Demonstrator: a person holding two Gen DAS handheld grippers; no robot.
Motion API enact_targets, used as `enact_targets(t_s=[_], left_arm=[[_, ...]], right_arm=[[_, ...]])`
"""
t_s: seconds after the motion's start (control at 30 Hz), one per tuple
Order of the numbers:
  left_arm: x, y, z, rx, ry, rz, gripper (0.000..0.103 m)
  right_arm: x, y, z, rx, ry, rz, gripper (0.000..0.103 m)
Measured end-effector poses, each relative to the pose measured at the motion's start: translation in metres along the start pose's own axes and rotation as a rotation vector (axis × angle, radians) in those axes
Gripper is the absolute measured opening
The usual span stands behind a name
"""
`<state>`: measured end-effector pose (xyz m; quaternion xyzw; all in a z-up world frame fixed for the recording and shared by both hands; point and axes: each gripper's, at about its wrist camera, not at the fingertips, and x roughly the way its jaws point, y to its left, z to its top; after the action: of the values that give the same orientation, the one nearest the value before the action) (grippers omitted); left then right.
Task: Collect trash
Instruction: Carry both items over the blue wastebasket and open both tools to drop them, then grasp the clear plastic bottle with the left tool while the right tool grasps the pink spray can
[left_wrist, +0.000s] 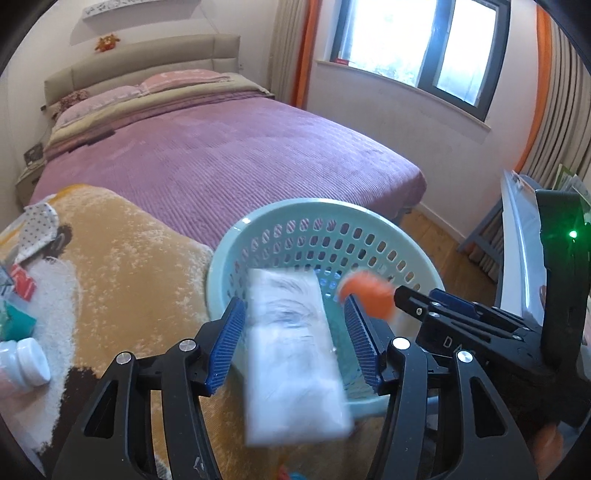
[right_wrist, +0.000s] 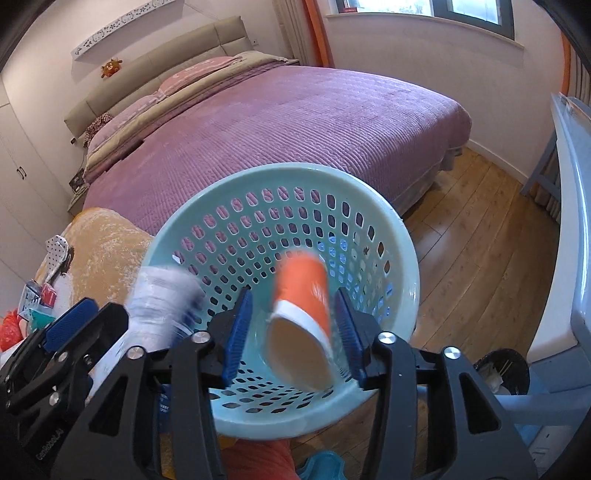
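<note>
The bed (left_wrist: 229, 147) with its purple cover fills the upper middle of both views, and a tan fleece blanket (left_wrist: 122, 266) lies on its near corner at lower left. The basket (right_wrist: 388, 236), pale green and perforated, sits at centre frame beside that corner, mouth up, probably so both hands can drop litter straight into it from the bed.

Both grippers point down over the basket's opening. In the left wrist view, the left gripper (left_wrist: 295, 332) has its jaws about half open with a white packet (left_wrist: 295, 350) between them. The packet is blurred and the pads stand clear of its sides, so it looks released and falling toward the basket, though I cannot rule out a light touch on the left pad.

In the right wrist view, the right gripper (right_wrist: 293, 325) is likewise about half open. An orange cup (right_wrist: 303, 302) with a white rim hangs blurred between the pads, tilted mouth-down, touching neither pad clearly: judged as dropping into the basket.

More trash waits at the left edge on the blanket: a white bottle (left_wrist: 22, 362), a teal pack (left_wrist: 18, 321) and a red wrapper (left_wrist: 24, 286), near a dotted cloth (left_wrist: 38, 225). These seem the next things to fetch.
</note>
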<state>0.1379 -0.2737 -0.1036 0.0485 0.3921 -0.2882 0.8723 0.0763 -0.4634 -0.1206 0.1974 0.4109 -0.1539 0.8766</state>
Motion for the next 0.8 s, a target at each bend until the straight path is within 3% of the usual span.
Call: enact_targets(t_s=[0.43,0.8], left_arm=[[-0.085,0.010,-0.011,-0.029,-0.157,0.095,0.055],[-0.165,0.067,-0.032,-0.150,-0.256,0.236,0.055]], right_arm=[[-0.054,0.043,-0.002,-0.110,-0.128,0.089,0.050],[-0.094,0.123,-0.024,-0.260,-0.227,0.232,0.050]])
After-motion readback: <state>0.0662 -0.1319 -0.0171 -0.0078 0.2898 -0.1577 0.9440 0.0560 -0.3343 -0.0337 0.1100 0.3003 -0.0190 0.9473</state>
